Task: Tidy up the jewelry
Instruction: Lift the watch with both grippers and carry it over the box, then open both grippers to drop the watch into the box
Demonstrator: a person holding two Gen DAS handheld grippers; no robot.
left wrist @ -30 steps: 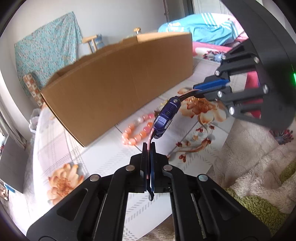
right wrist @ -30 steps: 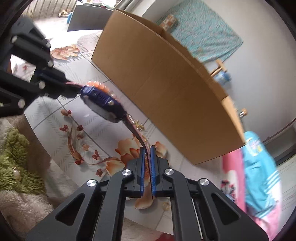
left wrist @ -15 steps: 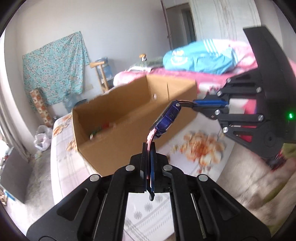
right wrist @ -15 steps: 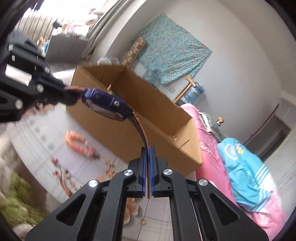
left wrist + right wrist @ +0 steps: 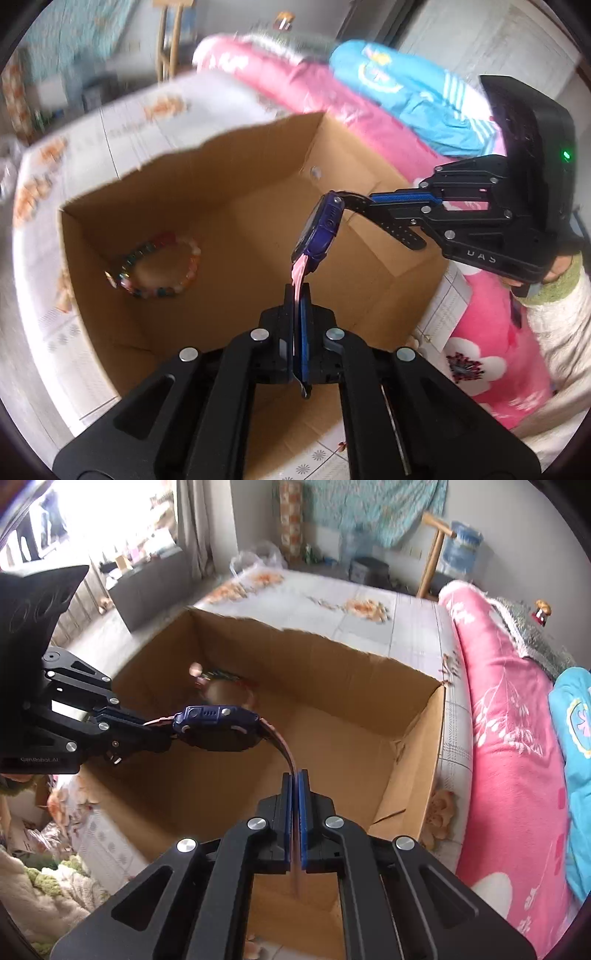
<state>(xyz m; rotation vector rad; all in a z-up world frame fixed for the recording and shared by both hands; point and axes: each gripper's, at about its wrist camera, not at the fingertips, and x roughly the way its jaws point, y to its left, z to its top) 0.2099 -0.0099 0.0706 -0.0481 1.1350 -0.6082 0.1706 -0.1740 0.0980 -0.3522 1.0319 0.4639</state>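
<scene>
While the box [image 5: 229, 280] sits open below, the watch [image 5: 319, 232] hangs over its middle, each strap end pinched by the left gripper [image 5: 298, 295] and right gripper [image 5: 294, 781]; lower it near the floor, away from the bracelet [image 5: 159, 267], before letting go.

bright window [image 5: 110, 524], teal floral cloth [image 5: 373, 509] on wall, pink bedding [image 5: 509, 731]

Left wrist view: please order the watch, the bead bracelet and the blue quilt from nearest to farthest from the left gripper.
1. Watch: strap clamped in the left gripper, over the cardboard box.
2. Bead bracelet: on the box floor, left.
3. Blue quilt: beyond the box, upper right.
</scene>
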